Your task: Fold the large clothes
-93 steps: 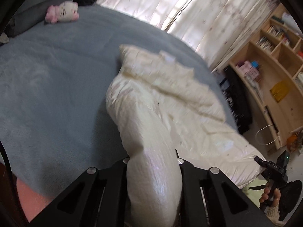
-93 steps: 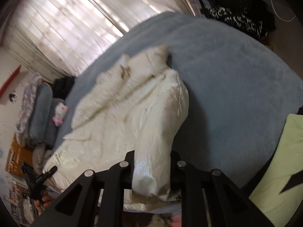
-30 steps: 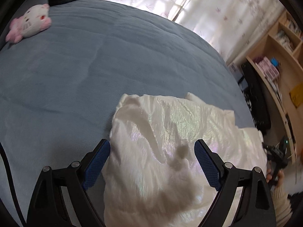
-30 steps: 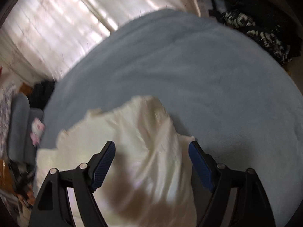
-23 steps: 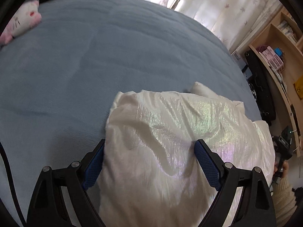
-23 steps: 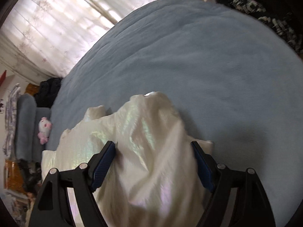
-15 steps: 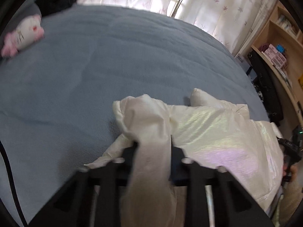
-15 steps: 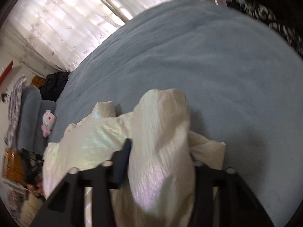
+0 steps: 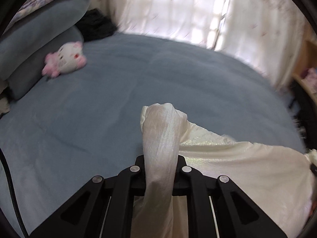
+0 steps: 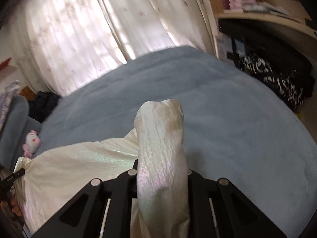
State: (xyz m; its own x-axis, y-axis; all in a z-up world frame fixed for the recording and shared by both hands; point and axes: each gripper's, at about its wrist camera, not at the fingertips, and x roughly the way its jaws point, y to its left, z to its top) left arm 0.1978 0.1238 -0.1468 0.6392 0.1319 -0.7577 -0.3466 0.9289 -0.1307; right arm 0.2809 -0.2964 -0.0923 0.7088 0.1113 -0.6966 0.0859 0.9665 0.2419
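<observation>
Your left gripper (image 9: pixel 160 170) is clamped shut on a bunched fold of the cream jacket (image 9: pixel 237 168). Your right gripper (image 10: pixel 161 170) is closing, its pads pressing another fold. The jacket stretches between them over the blue bed (image 9: pixel 79 119).

Garment (image 9: pixel 160 138): thin crinkled cloth, pearly iridescent sheen. Bed cover (image 9: pixel 99 107): matt, soft, fleecy blue cloth. Claw frame (image 9: pixel 118 194): matt black, with bright metal rivets (image 9: pixel 134 168).

Having stood wide a second ago, the left gripper (image 9: pixel 160 170) and closing right gripper (image 10: pixel 161 170) are now pinching and lifting bunched corners of the cream jacket (image 9: pixel 237 162).
</observation>
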